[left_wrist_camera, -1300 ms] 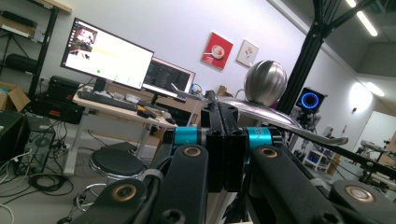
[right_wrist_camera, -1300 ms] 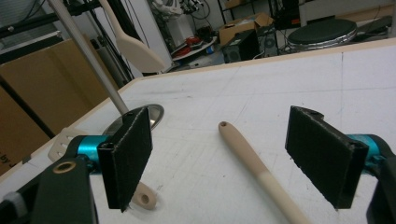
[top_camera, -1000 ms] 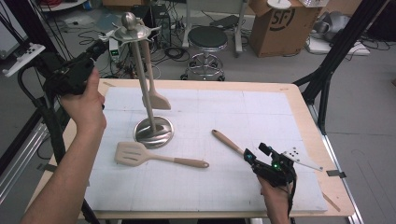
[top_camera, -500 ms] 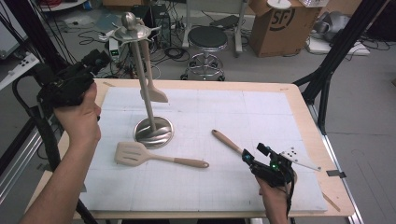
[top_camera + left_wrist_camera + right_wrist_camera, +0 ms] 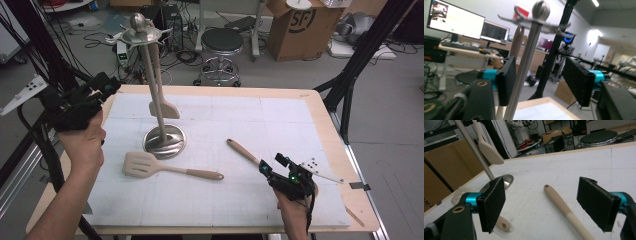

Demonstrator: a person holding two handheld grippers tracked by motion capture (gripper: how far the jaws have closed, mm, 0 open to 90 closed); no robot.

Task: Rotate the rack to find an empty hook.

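in my high view the left gripper (image 5: 102,90) hung at the left edge beside the stand (image 5: 162,135), a spatula (image 5: 162,107) hanging on it. its own view showed wide, empty jaws, just opened, pole (image 5: 524,72) between. since earlier it sank. the right gripper (image 5: 544,205) stood wide over a handle (image 5: 564,206), lower centre.

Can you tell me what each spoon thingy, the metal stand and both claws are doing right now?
Metal stand: upright on the mat.
Hanging spatula: hung from the stand's top.
Slotted spatula: lying flat.
Wooden-handled utensil: lying flat, ahead of the right claw.
Left claw: just been opening, nothing gripped.
Right claw: open, holding nothing.
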